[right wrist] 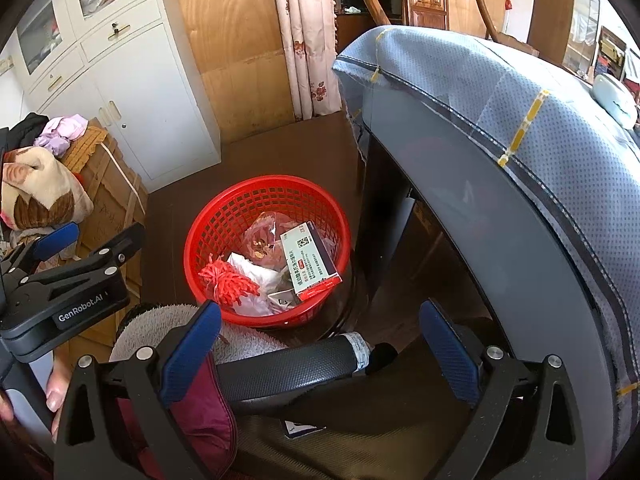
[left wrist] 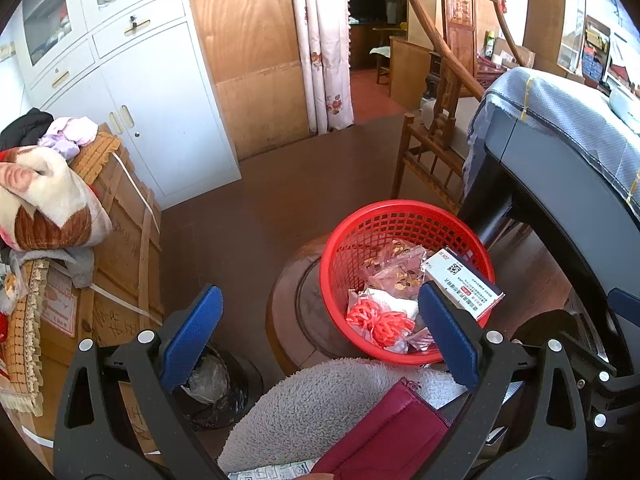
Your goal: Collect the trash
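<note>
On top of a round dark wooden stool (left wrist: 288,320), beside the table leg, a red plastic mesh basket (left wrist: 404,220) (right wrist: 240,216) is placed, and the trash is collected inside it. A white and red cardboard medicine box (left wrist: 464,284) (right wrist: 310,260) is leaned against the basket wall on the right side. A clear crumpled plastic bag with brown bits (left wrist: 394,268) (right wrist: 262,240) is seen behind it, a bundle of red-orange string (left wrist: 380,322) (right wrist: 228,282) at the near left, and crumpled white paper (left wrist: 394,304) (right wrist: 256,270) between them.

The basket is located ahead of both tools and below them, not touched by either. The left gripper (left wrist: 320,336) is held wide open with nothing between its blue pads (left wrist: 192,332); its right pad is seen in front of the near rim of the basket. The right gripper (right wrist: 320,354) is also opened wide and empty, with the basket just beyond its left pad. The left gripper is also visible in the right wrist view (right wrist: 60,280), to the left of the basket.

A grey fleece cloth (left wrist: 320,404) and a dark red zip pouch (left wrist: 384,436) are seen near the camera. A table with a blue-grey dotted cover (right wrist: 500,92) stands at the right, a white metal cabinet (left wrist: 152,92) at the back left, and a wooden crate (left wrist: 120,240) with a folded blanket (left wrist: 44,204) at the left.
</note>
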`<move>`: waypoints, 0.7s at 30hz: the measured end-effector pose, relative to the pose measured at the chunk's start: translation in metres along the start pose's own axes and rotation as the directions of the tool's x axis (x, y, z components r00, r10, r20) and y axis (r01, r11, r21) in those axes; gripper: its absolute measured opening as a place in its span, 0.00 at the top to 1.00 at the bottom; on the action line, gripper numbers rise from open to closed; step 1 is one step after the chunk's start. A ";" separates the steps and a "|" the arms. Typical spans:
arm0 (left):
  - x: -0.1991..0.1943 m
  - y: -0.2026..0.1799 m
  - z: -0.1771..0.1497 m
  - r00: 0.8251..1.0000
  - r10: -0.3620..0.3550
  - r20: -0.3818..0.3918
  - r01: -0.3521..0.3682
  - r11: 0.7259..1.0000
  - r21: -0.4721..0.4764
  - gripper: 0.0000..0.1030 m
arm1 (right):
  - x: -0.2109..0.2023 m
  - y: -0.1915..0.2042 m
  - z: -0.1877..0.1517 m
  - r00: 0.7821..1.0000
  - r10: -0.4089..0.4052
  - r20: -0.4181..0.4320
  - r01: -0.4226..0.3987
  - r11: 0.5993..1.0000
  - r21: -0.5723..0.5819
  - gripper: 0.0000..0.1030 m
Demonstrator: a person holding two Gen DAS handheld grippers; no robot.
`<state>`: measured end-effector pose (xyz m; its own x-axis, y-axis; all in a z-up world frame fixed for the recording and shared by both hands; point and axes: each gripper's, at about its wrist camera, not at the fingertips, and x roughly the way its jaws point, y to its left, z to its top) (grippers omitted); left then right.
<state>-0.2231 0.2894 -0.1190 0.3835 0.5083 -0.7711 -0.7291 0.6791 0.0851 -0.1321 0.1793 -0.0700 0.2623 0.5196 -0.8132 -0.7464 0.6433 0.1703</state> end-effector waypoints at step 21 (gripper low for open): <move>0.000 -0.002 -0.001 1.000 0.002 0.003 -0.002 1.000 0.003 0.08 | 0.000 0.000 0.000 1.000 0.001 0.001 -0.001 1.000 0.001 0.05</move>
<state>-0.2223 0.2881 -0.1194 0.3840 0.5112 -0.7689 -0.7279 0.6800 0.0885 -0.1325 0.1792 -0.0701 0.2616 0.5209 -0.8126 -0.7461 0.6432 0.1721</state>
